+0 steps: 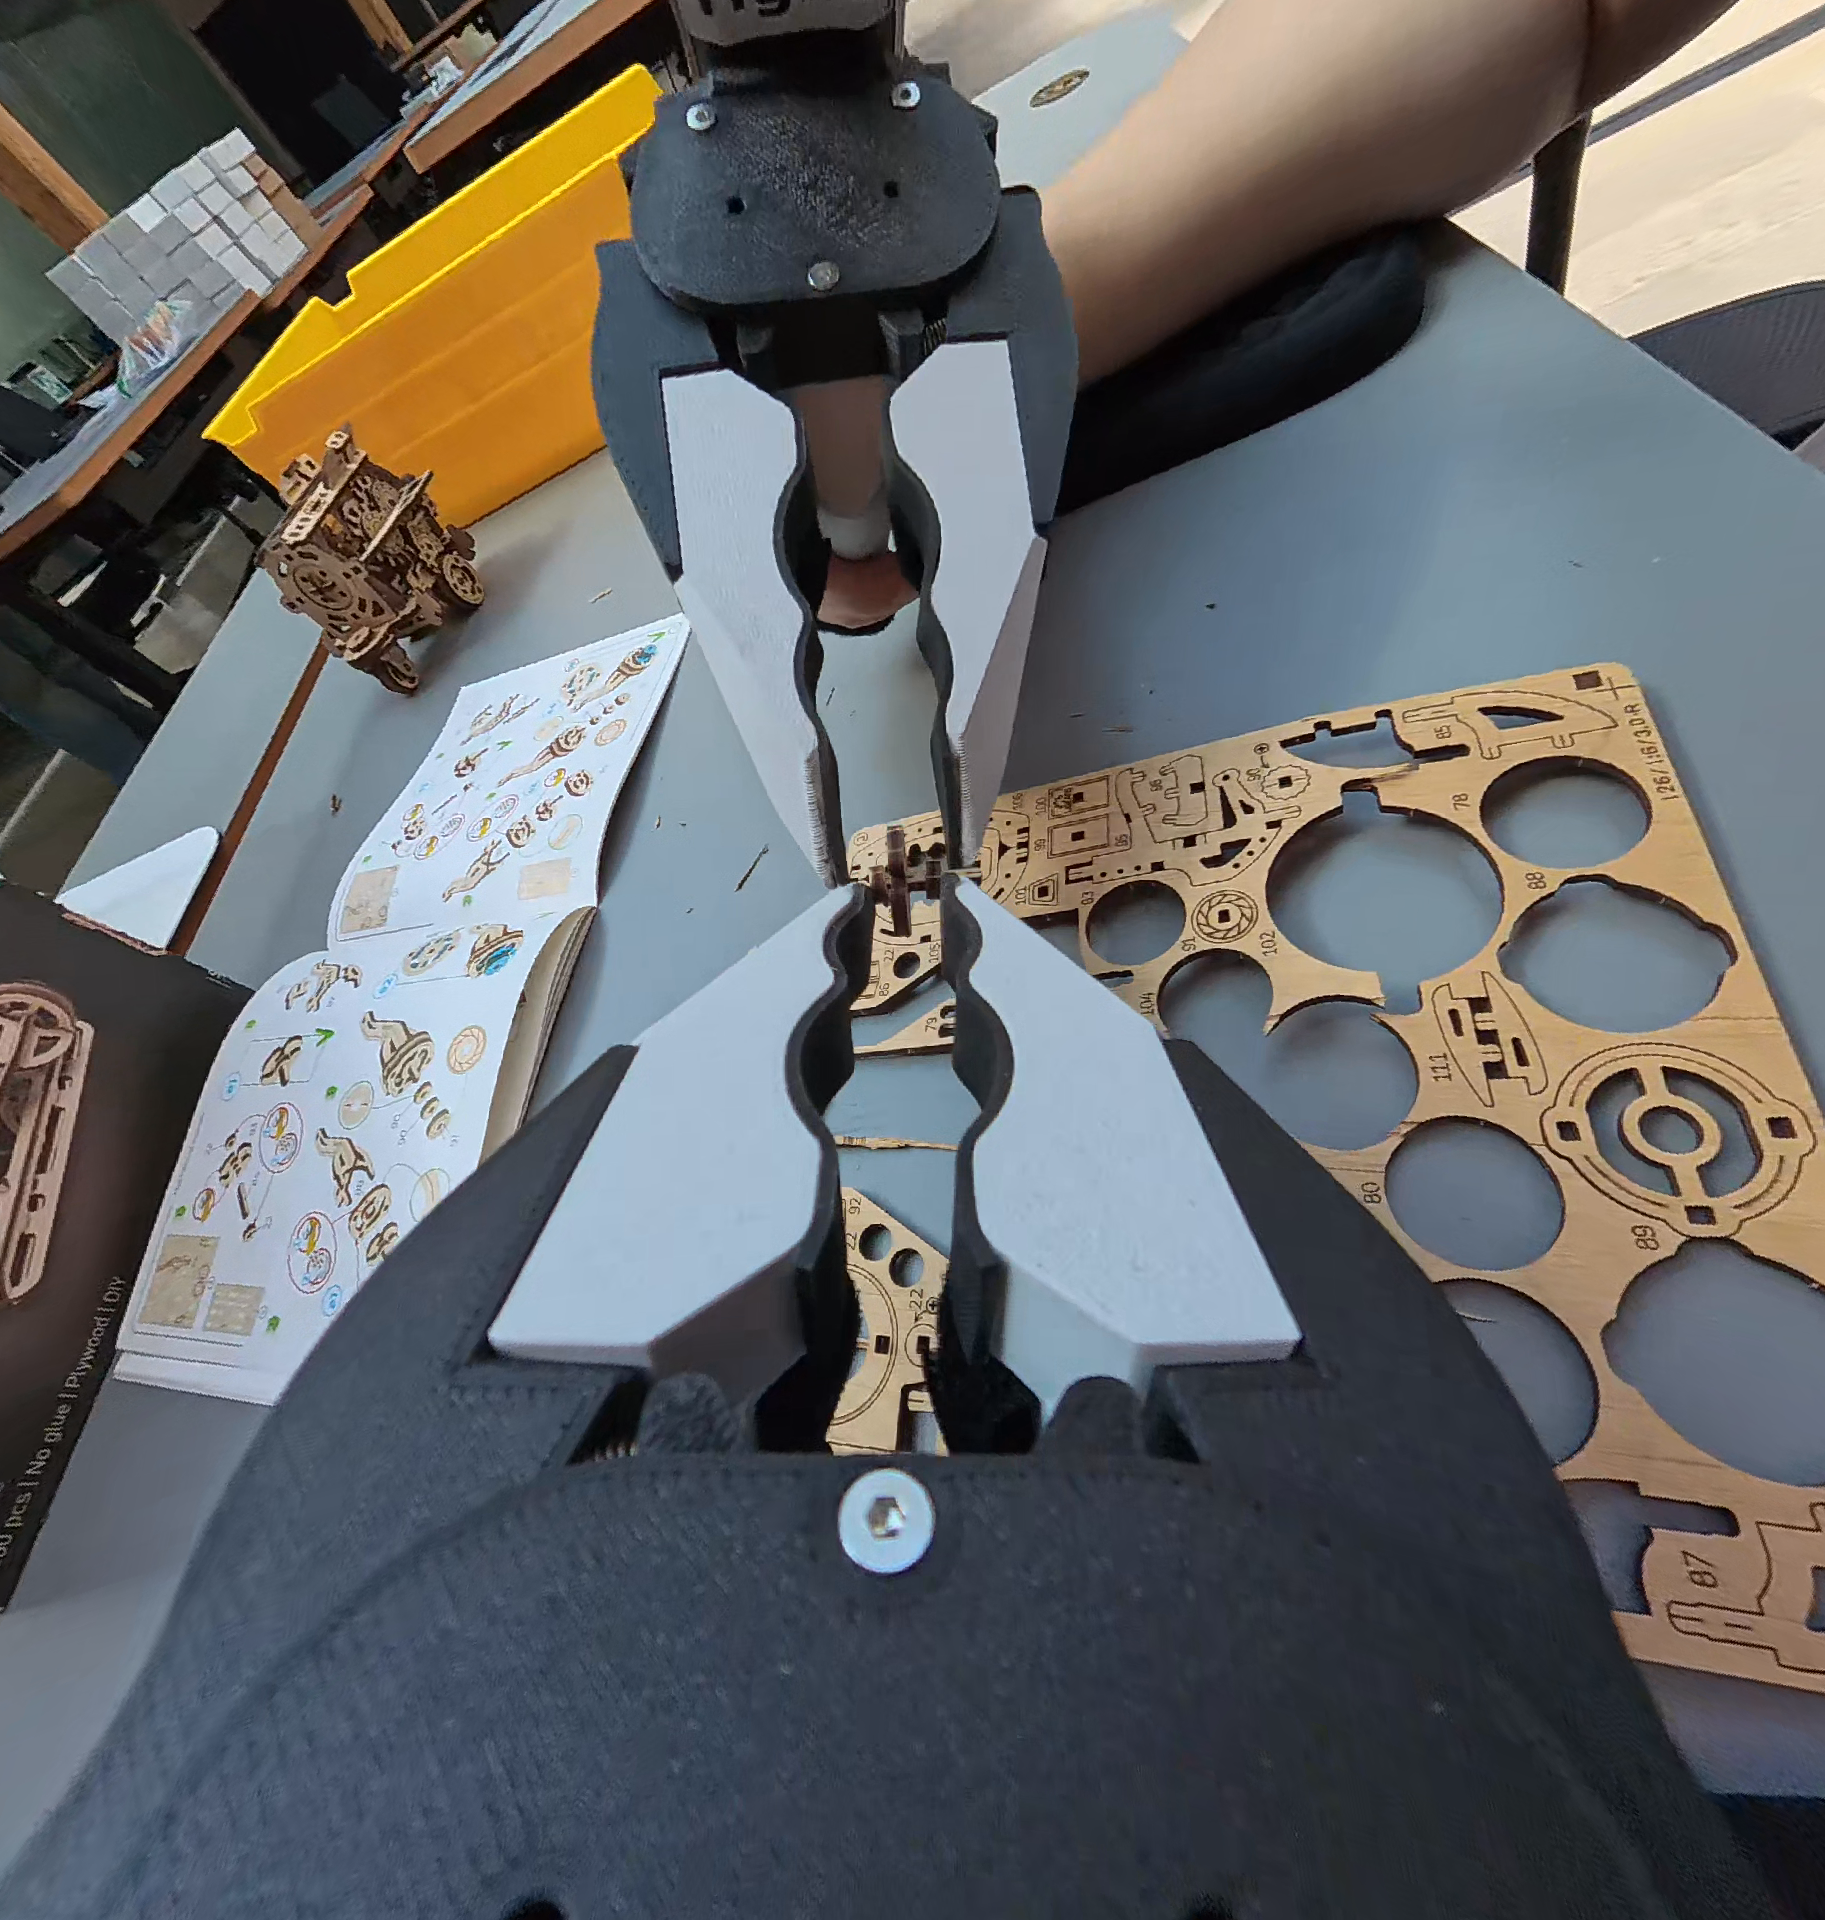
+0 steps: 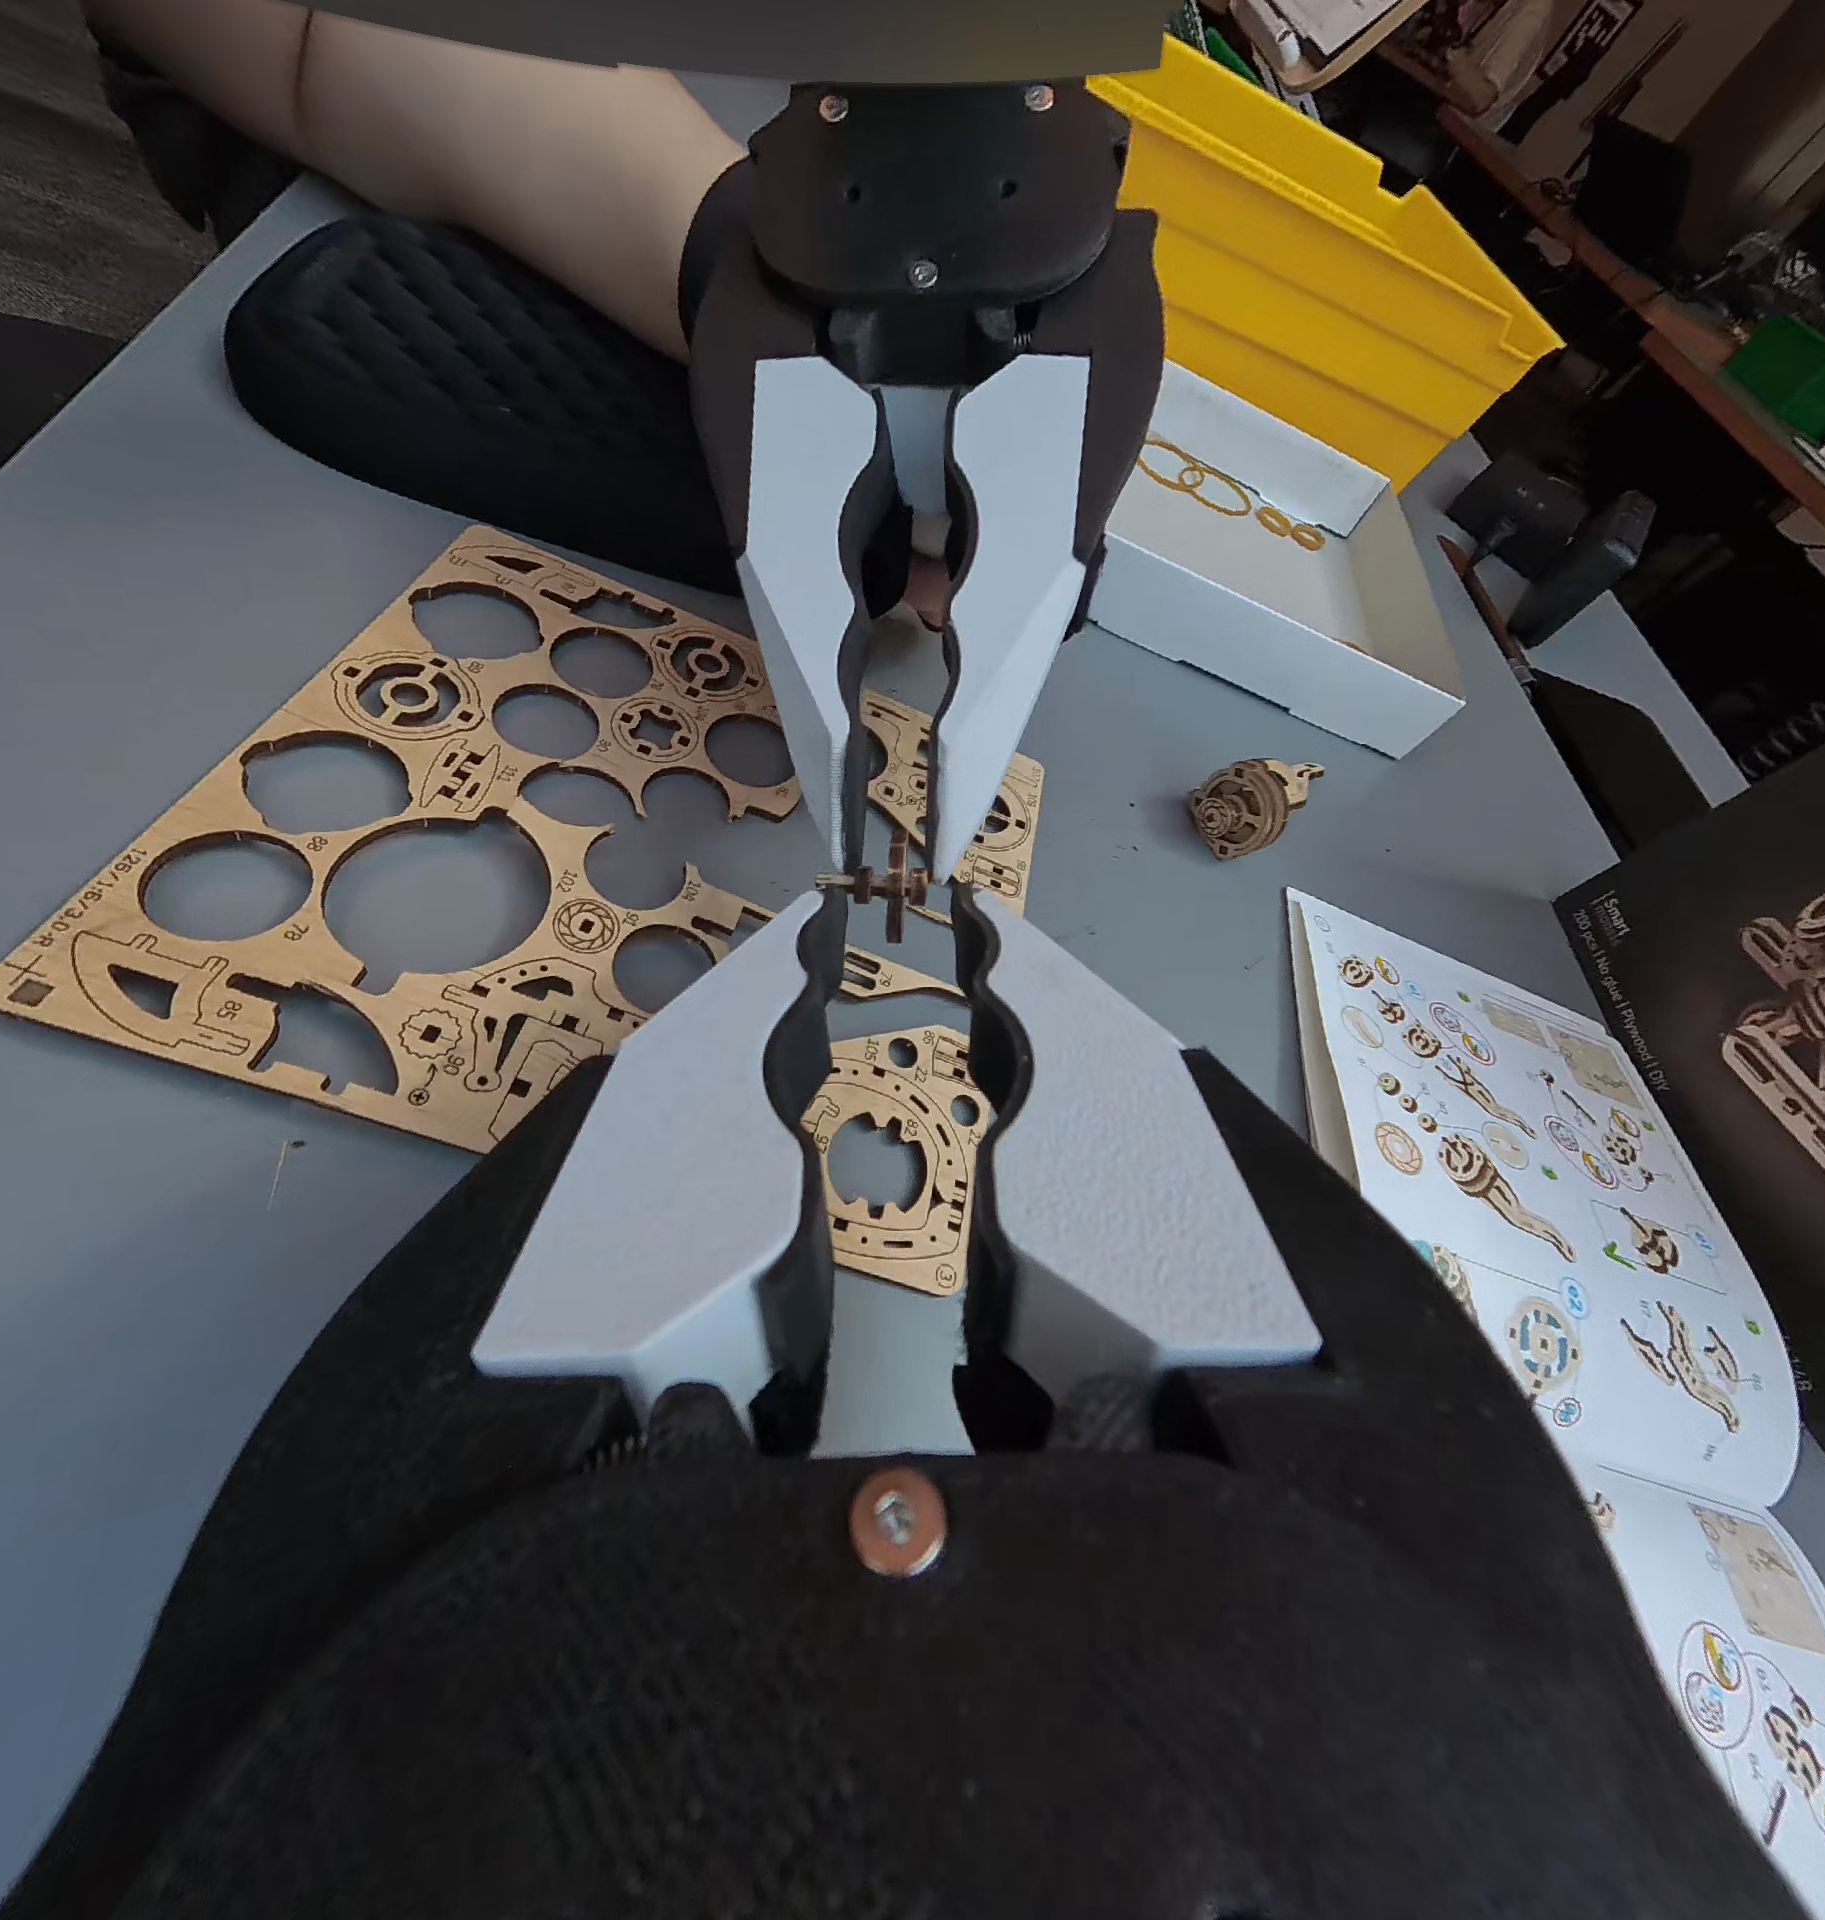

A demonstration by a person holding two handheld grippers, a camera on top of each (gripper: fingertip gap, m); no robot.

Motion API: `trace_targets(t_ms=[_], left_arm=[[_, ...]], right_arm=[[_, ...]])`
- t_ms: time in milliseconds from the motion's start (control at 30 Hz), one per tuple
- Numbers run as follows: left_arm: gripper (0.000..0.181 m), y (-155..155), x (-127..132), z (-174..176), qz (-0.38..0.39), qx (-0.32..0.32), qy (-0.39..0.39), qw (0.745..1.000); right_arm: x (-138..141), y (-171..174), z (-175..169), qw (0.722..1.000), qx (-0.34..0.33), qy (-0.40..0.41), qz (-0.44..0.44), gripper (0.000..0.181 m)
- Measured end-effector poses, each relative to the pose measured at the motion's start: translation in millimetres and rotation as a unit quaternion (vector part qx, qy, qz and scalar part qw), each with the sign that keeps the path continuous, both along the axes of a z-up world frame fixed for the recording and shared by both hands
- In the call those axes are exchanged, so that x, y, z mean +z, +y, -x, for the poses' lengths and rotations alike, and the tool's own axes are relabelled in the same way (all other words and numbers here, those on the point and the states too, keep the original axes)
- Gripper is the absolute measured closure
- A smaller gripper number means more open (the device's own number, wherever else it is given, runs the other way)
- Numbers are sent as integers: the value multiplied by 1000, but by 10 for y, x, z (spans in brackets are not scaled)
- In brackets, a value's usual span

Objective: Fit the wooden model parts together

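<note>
A small dark wooden assembly (image 1: 895,883), an axle with a cross-shaped piece on it, hangs in the air between two grippers that meet tip to tip. My left gripper (image 1: 903,906) comes from below in its view and is closed on the near end. My right gripper (image 1: 887,847) faces it from above and is closed on the far end. In the right wrist view the assembly (image 2: 887,885) sits between my right gripper (image 2: 892,912) and my left gripper (image 2: 892,854). A plywood parts sheet (image 1: 1407,987) with several cut-outs lies on the grey table under them.
An open instruction booklet (image 1: 420,987) and a black product box (image 1: 25,1195) lie to one side. A finished wooden model (image 1: 368,561), a small gear sub-assembly (image 2: 1246,805), a yellow bin (image 2: 1303,260), a white tray (image 2: 1272,603) and a black arm cushion (image 2: 451,364) with a forearm on it surround the work. The tips of both grippers are at nearly the same place. Between my right fingertips and the finished wooden model (image 1: 368,561) there is roughly 35 cm.
</note>
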State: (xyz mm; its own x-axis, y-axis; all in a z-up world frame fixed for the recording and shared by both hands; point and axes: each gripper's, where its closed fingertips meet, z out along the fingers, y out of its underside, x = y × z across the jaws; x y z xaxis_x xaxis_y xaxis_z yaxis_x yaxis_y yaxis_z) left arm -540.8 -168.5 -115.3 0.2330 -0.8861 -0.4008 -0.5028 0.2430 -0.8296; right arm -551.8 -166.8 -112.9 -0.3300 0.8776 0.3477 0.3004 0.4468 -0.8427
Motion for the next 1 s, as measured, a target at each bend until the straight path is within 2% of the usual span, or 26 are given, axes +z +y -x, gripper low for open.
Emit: trace_targets(t_ms=[600,833,1000], left_arm=[[170,-30,-58,-34,-12,-3,23,1000],[171,-26,-119,-35,-14,-1,40,999],[170,-11,-211,-36,7,6,51,999]], right_arm=[[-136,-56,5,998,8,-33,-54,165],[-203,-22,7,994,-8,-64,-87,169],[-296,-7,2,993,-23,-97,-62,169]])
